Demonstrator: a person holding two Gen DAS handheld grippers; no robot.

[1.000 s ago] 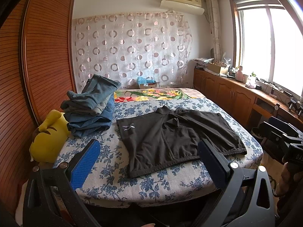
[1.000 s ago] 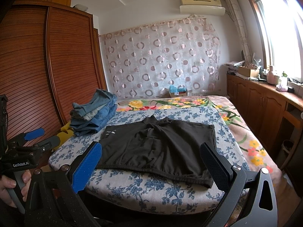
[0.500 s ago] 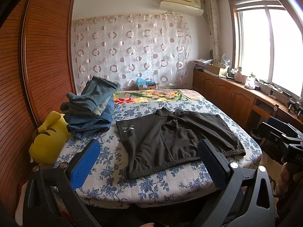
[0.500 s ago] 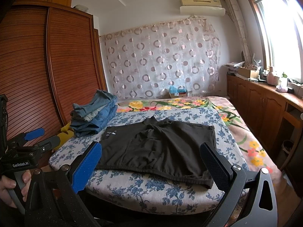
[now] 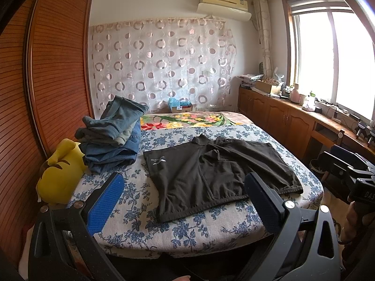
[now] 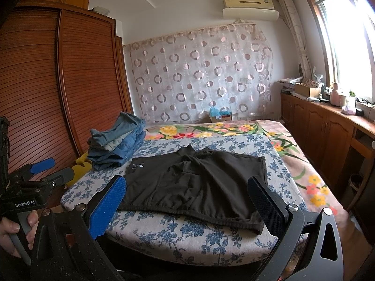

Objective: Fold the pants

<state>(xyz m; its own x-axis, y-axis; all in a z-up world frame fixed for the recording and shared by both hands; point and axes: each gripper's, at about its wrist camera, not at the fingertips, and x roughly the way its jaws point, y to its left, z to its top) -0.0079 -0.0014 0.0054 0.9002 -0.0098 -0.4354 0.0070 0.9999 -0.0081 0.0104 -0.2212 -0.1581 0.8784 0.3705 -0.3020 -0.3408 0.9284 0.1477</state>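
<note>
Black shorts (image 5: 211, 175) lie spread flat on the blue-flowered bedcover (image 5: 131, 215), with a small white logo at the left. They also show in the right wrist view (image 6: 194, 185). My left gripper (image 5: 185, 201) is open and empty, held before the near bed edge, short of the shorts. My right gripper (image 6: 187, 201) is open and empty, also before the near edge. The left gripper also shows at the left of the right wrist view (image 6: 44, 171), and the right gripper at the right of the left wrist view (image 5: 339, 161).
A pile of folded jeans (image 5: 112, 138) sits at the bed's left. A yellow plush toy (image 5: 58, 175) lies beside it. A wooden wardrobe (image 6: 46, 93) stands left; low cabinets (image 5: 293, 126) run under the window on the right.
Both grippers have drifted back slightly; the bed sits a little lower in the views. The shorts have not moved and both grippers stay open.
</note>
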